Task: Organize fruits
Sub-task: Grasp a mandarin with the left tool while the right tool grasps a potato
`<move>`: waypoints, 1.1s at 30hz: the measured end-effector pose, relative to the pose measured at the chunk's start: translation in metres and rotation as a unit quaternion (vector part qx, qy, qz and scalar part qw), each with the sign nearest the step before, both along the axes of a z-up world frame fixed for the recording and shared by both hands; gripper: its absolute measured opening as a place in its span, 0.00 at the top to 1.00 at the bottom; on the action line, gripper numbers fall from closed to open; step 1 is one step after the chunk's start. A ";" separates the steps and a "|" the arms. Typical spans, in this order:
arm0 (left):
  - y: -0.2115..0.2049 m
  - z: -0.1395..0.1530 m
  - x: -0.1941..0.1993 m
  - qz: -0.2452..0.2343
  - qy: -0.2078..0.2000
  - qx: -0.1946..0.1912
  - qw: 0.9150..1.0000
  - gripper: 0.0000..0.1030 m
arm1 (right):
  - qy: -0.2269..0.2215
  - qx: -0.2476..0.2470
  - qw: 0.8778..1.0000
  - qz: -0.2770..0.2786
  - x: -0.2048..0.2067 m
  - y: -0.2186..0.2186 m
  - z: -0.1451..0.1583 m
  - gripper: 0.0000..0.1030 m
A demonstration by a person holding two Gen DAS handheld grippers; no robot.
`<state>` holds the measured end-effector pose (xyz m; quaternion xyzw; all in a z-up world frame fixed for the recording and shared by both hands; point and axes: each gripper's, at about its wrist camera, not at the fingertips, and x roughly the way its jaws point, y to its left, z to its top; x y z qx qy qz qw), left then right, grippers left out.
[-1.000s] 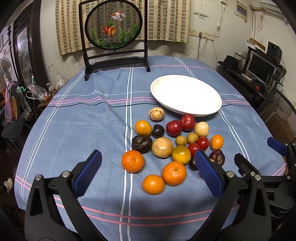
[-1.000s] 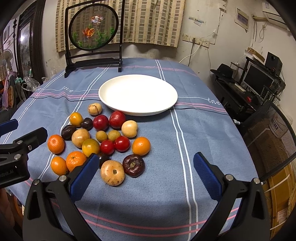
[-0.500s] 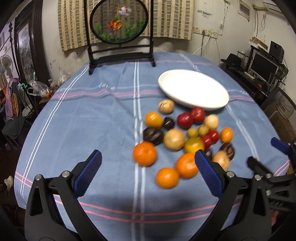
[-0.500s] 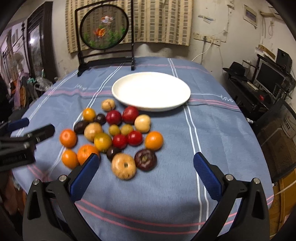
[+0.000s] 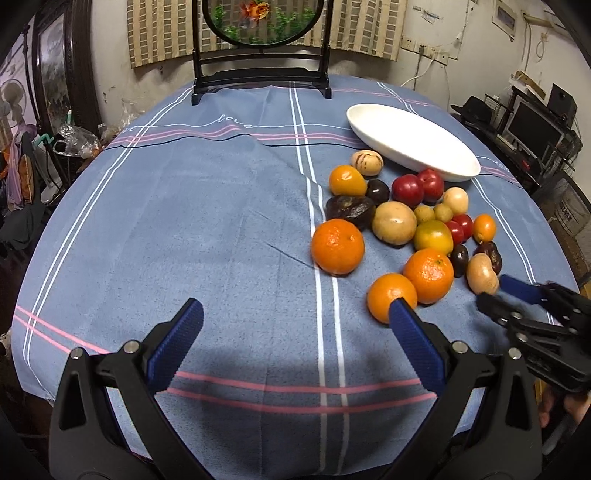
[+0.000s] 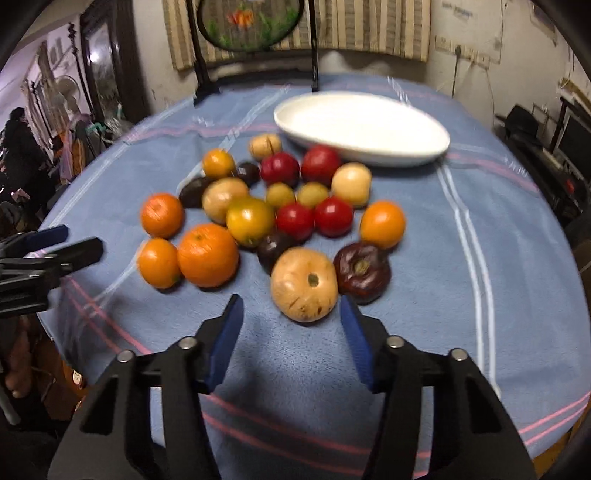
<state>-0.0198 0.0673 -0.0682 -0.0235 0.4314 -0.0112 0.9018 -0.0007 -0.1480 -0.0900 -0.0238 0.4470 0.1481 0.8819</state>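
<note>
Two hand-held black grippers with blue ribbed finger pads reach over a round table covered in a blue cloth (image 5: pixel 207 206) with white and pink stripes.

The right gripper (image 6: pixel 291 314) points down at a cluster of mixed fruit. Its jaws have just been closing and now stand partly apart, pressing on nothing. A pale tan round fruit with a small stem scar (image 6: pixel 304 284) lies just ahead of its fingertips, level with the gap between them, touched by neither pad. A dark maroon wrinkled fruit (image 6: pixel 362 272) sits just ahead of the right-hand pad, beside the tan one.

The left gripper (image 5: pixel 295 317) has its jaws spread wide, with only bare cloth between them. A small smooth orange citrus fruit (image 5: pixel 388 300) lies at the tip of its right-hand pad; whether they touch is unclear. A larger dimpled orange (image 5: pixel 428 275) touches that fruit just beyond, and another orange (image 5: pixel 338 246) sits farther ahead.

Beyond the whole fruit cluster rests an oval white ceramic plate (image 6: pixel 364 127), holding nothing. A round dark-framed screen painted with goldfish (image 5: pixel 260 22) stands at the far edge.
</note>
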 end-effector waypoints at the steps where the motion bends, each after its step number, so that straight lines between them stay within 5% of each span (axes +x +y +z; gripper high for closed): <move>1: -0.001 0.000 0.000 -0.005 0.001 -0.002 1.000 0.02 | -0.001 -0.004 1.000 -0.002 0.003 0.000 -0.002 0.53; 8: -0.015 -0.004 0.002 -0.040 0.010 -0.009 0.999 0.02 | -0.006 -0.004 1.000 -0.015 0.029 -0.002 -0.012 0.61; 16: -0.043 -0.010 0.009 -0.090 0.015 -0.029 0.995 0.04 | -0.003 0.041 0.999 -0.016 0.004 -0.028 -0.003 0.68; 23: -0.066 -0.031 0.027 -0.114 0.052 -0.029 0.992 0.48 | 0.002 0.063 0.998 -0.011 -0.007 -0.043 -0.004 0.69; 31: -0.064 -0.038 0.035 -0.120 0.049 -0.044 0.991 0.52 | 0.009 0.078 0.997 -0.005 -0.005 -0.044 -0.007 0.69; 33: -0.063 -0.038 0.033 -0.120 0.042 -0.043 0.991 0.63 | 0.013 0.077 0.997 -0.006 -0.003 -0.042 -0.009 0.69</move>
